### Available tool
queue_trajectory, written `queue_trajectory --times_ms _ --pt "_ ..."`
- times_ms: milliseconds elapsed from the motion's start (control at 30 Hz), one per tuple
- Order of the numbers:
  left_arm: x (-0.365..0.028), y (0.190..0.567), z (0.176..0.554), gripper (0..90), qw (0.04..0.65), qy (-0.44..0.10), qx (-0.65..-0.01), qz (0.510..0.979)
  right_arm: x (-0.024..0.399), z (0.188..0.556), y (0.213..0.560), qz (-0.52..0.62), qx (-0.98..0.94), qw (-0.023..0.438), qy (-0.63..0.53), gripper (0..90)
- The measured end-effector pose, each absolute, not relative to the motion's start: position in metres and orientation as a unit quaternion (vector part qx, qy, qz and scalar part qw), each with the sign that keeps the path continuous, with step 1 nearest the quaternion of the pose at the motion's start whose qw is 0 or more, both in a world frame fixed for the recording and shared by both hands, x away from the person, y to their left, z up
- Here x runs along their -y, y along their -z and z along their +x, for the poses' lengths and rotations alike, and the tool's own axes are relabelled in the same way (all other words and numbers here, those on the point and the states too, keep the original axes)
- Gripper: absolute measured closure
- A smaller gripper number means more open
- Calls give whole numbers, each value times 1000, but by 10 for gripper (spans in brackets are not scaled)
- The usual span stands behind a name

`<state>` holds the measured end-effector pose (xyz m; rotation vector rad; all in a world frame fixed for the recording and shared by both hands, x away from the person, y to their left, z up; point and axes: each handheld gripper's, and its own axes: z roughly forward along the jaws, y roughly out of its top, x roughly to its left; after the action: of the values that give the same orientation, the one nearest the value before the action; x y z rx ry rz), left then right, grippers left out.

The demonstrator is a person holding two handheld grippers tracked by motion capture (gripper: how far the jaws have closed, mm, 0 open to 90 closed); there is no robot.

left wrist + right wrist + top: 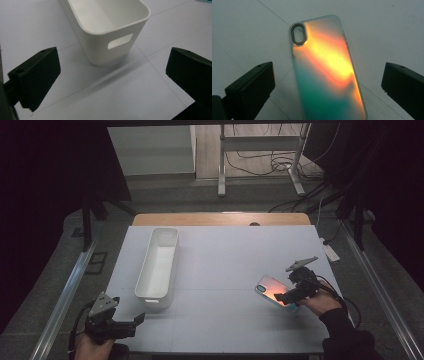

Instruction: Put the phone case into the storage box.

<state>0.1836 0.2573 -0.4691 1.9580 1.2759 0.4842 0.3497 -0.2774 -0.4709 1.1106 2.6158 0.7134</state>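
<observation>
An iridescent orange-and-teal phone case [272,289] [327,72] lies flat on the white table at the right, camera cutout toward the far left. My right gripper [286,299] [328,90] hovers over its near end, open, with a jaw on each side and nothing gripped. A long white bin [158,262] [110,27] stands empty left of centre, its handle slot facing me. My left gripper [134,321] [112,85] waits open near the table's front left corner, short of the bin's near end.
The white table top [220,265] has a wooden strip [220,218] along its far edge. Metal rails [65,295] run along both sides of the table. A frame with cables [260,160] stands on the floor behind.
</observation>
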Motion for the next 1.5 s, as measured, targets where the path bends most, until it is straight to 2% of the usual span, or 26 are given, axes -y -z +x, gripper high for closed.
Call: queue_trajectory --times_ms 833,1200,1367,1500 --pt "-257 469 184 3 369 -188 -497 763 274 351 511 361 -909 100 -182 0" --pt "-257 469 184 3 369 -187 -497 763 274 352 511 365 -909 93 -178 0" --pt "-258 469 184 3 369 -187 -497 763 277 353 507 371 -907 92 -177 104" --pt "-259 469 184 2 373 -185 -498 761 277 354 505 376 -906 92 -171 151"
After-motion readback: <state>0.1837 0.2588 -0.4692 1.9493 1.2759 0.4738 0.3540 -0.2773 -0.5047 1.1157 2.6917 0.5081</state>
